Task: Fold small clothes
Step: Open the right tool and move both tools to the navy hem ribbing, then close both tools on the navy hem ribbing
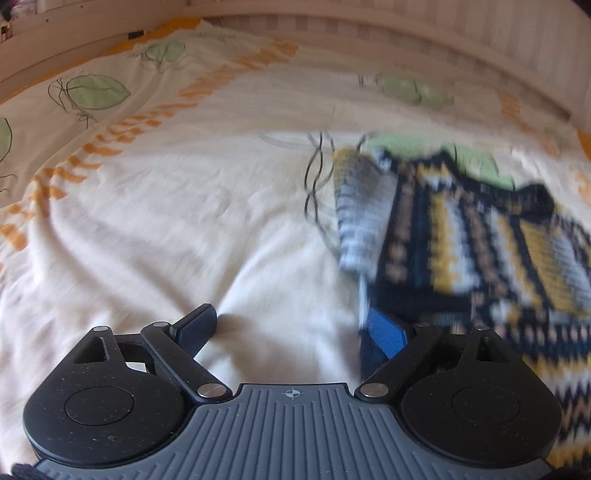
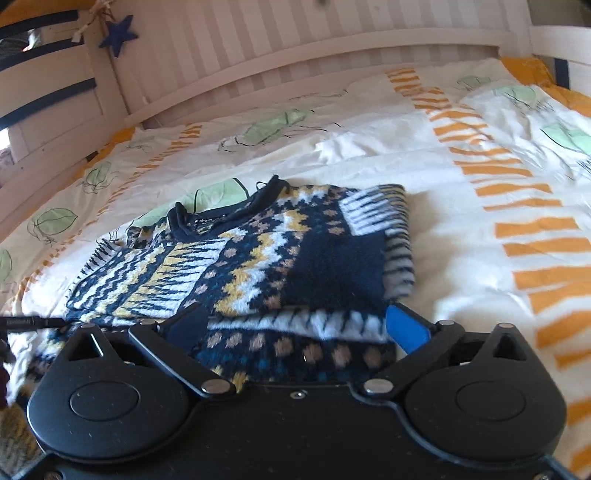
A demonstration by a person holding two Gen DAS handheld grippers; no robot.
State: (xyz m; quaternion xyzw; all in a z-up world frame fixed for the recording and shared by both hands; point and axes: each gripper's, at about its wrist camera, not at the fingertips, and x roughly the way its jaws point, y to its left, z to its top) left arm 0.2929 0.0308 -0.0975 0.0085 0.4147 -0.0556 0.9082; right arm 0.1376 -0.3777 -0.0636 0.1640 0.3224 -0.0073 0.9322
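Sweater (image 2: 236, 258) lies flat (sleeves folded in), collar (image 2: 225, 210) toward headboard (image 2: 295, 55)

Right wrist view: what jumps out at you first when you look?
The patterned sweater in navy, white and yellow jumps out first, lying partly folded in the middle of the bed just ahead of the open right tongs. Around it spreads the cream duvet with orange stripes and green leaves. A dark blue star hangs on the white bed frame at the top left.
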